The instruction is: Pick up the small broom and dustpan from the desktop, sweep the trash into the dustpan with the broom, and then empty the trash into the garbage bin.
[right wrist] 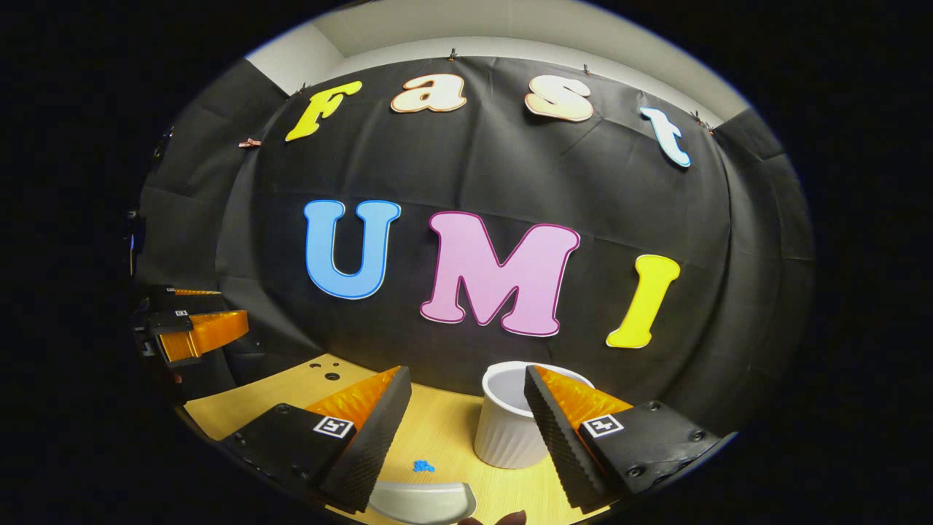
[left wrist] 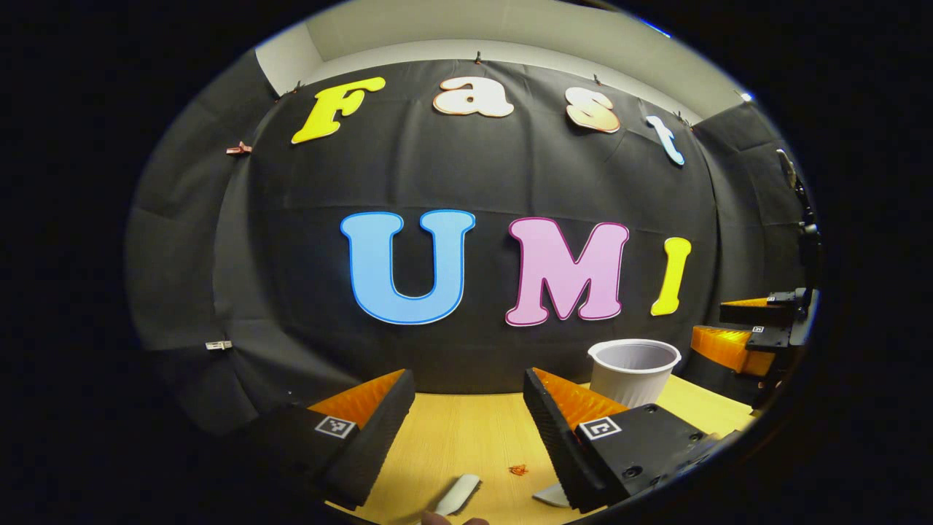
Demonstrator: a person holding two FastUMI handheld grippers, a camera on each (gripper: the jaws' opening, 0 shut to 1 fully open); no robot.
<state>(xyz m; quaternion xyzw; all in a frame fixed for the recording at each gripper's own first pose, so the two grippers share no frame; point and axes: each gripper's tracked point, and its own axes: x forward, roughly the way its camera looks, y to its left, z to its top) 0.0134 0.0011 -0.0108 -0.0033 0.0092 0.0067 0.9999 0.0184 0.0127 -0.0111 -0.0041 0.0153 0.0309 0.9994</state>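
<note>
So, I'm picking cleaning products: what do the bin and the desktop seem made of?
The garbage bin looks like matte white plastic: thin rim, fine vertical ribs on its wall. The desktop looks like pale wood or wood-look laminate, with faint grain lines and a smooth, low-sheen surface; I can't tell which.

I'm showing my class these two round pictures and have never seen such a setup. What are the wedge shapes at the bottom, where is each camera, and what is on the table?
Each picture comes from a camera riding on a hand-held two-finger gripper. The wedges are its own fingers: left gripper, right gripper. Both stand open, holding nothing.

On the wooden table stand a white ribbed bin, with a pale handle-like piece, a tiny red scrap, blue crumbs and a white curved dustpan-like piece.

Each view also catches the other gripper at its edge.
</note>
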